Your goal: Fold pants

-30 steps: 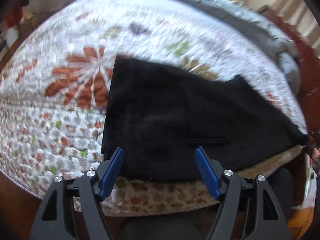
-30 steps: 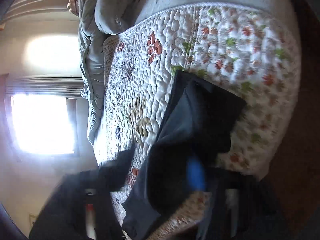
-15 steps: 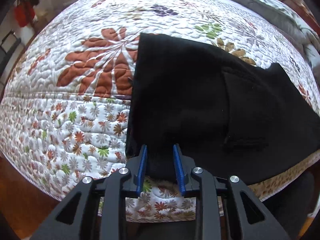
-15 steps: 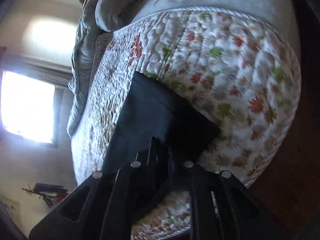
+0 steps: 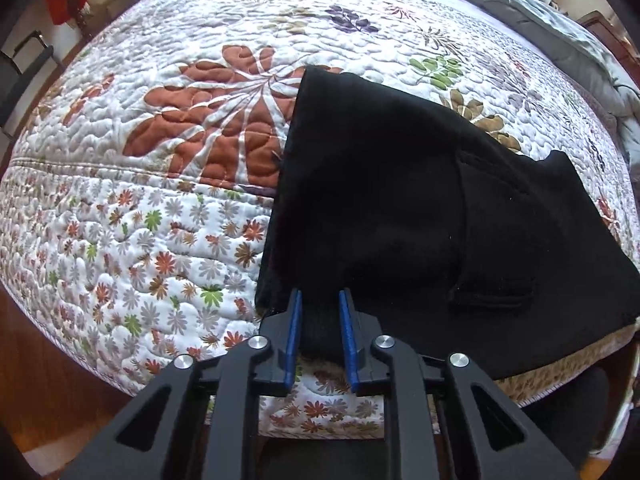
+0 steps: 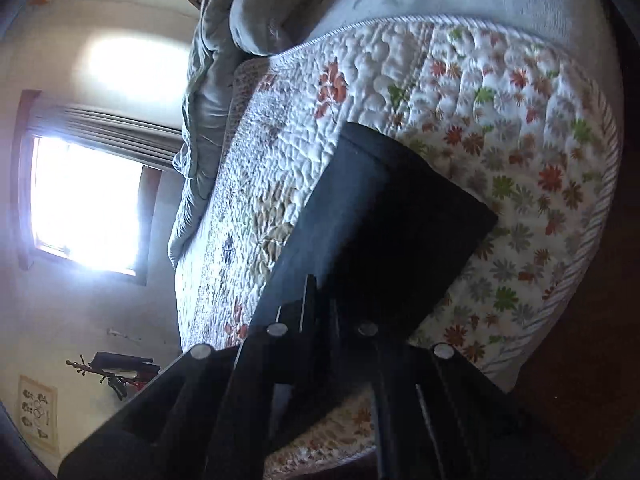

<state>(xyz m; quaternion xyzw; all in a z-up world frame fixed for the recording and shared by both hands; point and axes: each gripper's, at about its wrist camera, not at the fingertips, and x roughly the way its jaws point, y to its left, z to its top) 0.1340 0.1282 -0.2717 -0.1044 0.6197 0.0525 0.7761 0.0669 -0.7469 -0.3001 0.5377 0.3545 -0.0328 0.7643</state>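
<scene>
Left wrist view: your left gripper (image 5: 319,304) pointed steeply down at the near edge of the bed, low in the centre of the frame. Its blue pads (image 5: 295,330) had just been closing and stood narrowly apart, pinching a fold of the black pants (image 5: 400,208) at the hem nearest you. The pants lay folded flat on the flowered quilt (image 5: 160,200), reaching from the centre of the frame to its right edge, with a pocket slit showing at lower right. A grey blanket (image 5: 540,12) was bunched along the upper right, past the quilt. Wooden floor (image 5: 36,380) showed at lower left.

Right wrist view: this picture was rolled, so the bed ran up the frame. Your right gripper (image 6: 324,300) sat at lower centre, dark and partly in shadow. Its jaws had just been closing and were all but together, clamped on the near edge of the pants (image 6: 380,220), which spread from the fingers up toward the centre. The quilt (image 6: 500,140) filled the right and upper middle, the blanket (image 6: 224,80) hung at upper centre, and a bright window (image 6: 84,200) stood at the left.
</scene>
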